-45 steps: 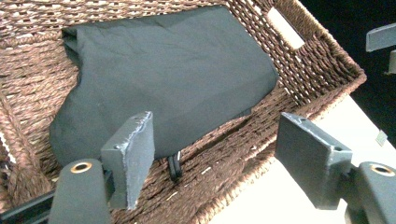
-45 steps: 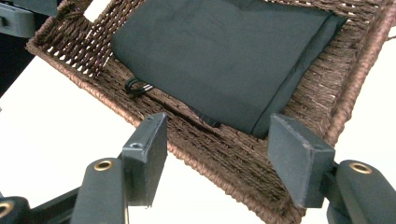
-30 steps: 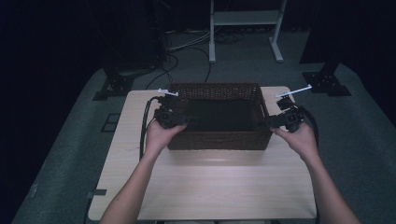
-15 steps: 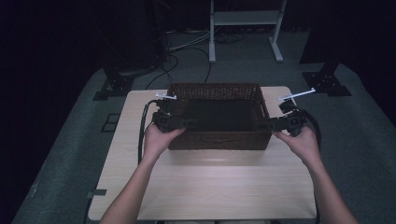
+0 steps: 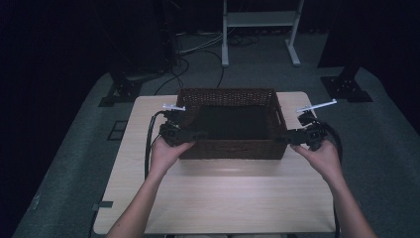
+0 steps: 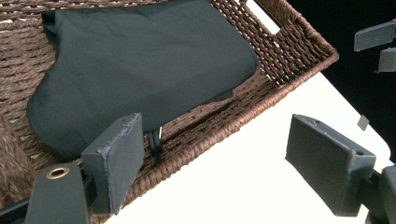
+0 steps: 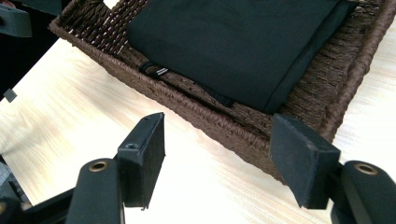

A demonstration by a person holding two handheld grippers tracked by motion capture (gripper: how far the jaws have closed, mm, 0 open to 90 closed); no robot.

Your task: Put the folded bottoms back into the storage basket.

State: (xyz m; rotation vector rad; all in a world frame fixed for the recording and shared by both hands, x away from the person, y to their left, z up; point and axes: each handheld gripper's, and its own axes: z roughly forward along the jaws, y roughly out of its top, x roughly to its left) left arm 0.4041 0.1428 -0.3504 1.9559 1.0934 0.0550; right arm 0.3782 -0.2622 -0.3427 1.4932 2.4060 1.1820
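From the high view, a brown woven basket (image 5: 230, 124) sits on the far half of the light wood table (image 5: 218, 198). A dark folded cloth (image 5: 230, 122) lies flat inside it and covers most of the bottom. The left tongs (image 5: 198, 134) are at the basket's left near corner, and the right tongs (image 5: 282, 139) are at its right near corner. The person's left hand (image 5: 166, 153) and right hand (image 5: 322, 156) hold them, with both forearms coming up from the near edge of the table. Black cables loop out from both tongs.

In the left gripper view, the left tongs (image 6: 224, 161) are wide open. One jaw is over the inside of the basket (image 6: 280, 60), and the other is over the bare table (image 6: 243, 163), so the near wall lies between them. The cloth (image 6: 140, 60) lies in the basket, and a small black loop (image 6: 155, 140) pokes out by the wall.

In the right gripper view, the right tongs (image 7: 219, 158) are wide open too, holding nothing. The basket wall (image 7: 210, 114) runs across just past the jaws. The cloth (image 7: 233, 42) is folded inside, with a little black loop (image 7: 154, 70) beside its edge.
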